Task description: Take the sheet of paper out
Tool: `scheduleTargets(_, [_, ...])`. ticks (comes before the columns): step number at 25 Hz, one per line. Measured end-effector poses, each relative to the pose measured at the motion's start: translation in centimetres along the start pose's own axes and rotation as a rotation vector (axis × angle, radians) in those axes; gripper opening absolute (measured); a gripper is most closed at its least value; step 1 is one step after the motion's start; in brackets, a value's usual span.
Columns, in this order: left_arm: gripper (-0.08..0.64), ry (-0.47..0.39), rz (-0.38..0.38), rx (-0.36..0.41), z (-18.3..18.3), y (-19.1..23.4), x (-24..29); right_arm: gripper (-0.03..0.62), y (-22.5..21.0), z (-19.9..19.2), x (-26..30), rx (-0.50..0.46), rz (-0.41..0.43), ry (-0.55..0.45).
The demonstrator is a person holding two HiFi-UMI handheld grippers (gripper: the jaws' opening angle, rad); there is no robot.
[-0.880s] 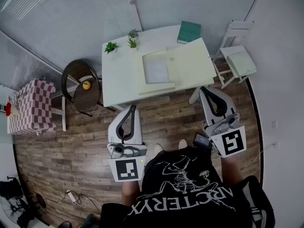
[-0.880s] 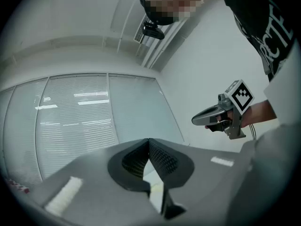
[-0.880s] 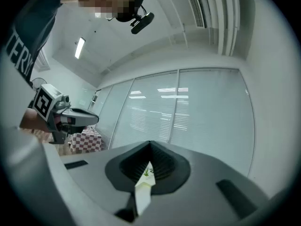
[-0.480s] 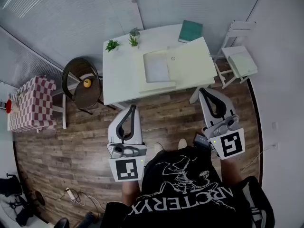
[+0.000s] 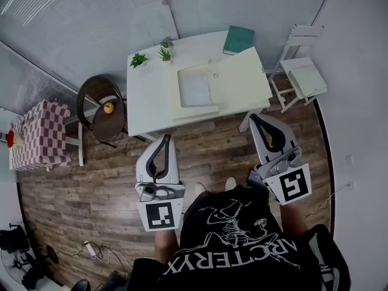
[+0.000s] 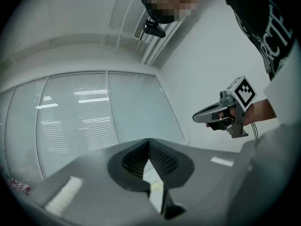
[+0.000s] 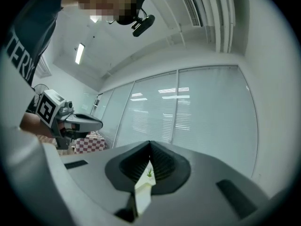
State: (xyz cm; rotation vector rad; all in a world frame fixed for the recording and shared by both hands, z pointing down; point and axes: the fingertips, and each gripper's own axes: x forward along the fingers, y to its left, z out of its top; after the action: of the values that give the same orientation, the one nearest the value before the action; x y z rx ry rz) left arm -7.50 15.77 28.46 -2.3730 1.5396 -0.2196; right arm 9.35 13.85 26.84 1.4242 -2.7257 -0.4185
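A greyish-white sheet of paper lies flat on a pale yellow folder on the white table. Both grippers are held level over the wooden floor, short of the table's front edge. My left gripper points at the table's left part; its jaws meet at the tip, shut with nothing between them. My right gripper hangs near the table's right front leg, also shut and empty. Each gripper shows in the other's view: the right gripper and the left gripper.
A teal book and two small plants stand at the table's far side. A round wicker chair holding a yellow fruit is to the left, beside a checked tablecloth. A white chair stands to the right.
The whole scene has slid slightly left in the head view. Both grippers keep their place in front of the person and stay shut.
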Motion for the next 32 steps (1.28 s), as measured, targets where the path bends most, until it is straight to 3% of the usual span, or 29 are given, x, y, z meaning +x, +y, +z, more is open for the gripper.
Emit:
scheduleTargets(9, [0.011,0.026,0.044,-0.029,-0.6,-2.6,2.6,0.012,-2.6,-2.1,-0.4,-0.039,0.066,0.032])
scheduleTargets(14, [0.011,0.035,0.045,-0.019,-1.3,-1.7,4.9,0.012,-3.8,-3.3,2.1,-0.034,0.085,0.035])
scheduleTargets(20, [0.011,0.035,0.027,-0.029,-4.1,2.5,9.3,0.012,-4.3,-5.5,8.8,-0.027,0.083,0.058])
scheduleTargets(32, [0.011,0.046,-0.070,-0.086,-10.1,15.7,19.8,0.012,-6.1,-7.3,24.6,-0.060,-0.033,0.149])
